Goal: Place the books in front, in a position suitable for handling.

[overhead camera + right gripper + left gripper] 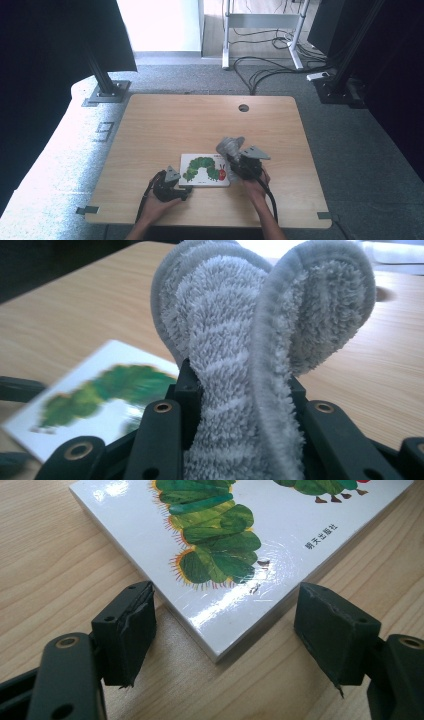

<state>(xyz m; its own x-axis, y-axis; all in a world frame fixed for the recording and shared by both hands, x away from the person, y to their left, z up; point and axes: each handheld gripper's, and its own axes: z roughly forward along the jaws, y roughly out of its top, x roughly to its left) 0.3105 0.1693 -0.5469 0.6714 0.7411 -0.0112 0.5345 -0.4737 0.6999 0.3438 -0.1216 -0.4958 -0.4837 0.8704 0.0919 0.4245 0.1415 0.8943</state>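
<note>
A grey cloth [260, 365] was pinched, folded, between the jaws of the right gripper [243, 162], held above the right edge of a caterpillar picture book [205, 169] lying flat near the table's [165, 125] front edge. The left gripper [225, 630] was set with jaws spread astride the book's near corner, not pressing it. The cover would probably be wiped best with that corner steadied and the cloth drawn flat across it.
</note>
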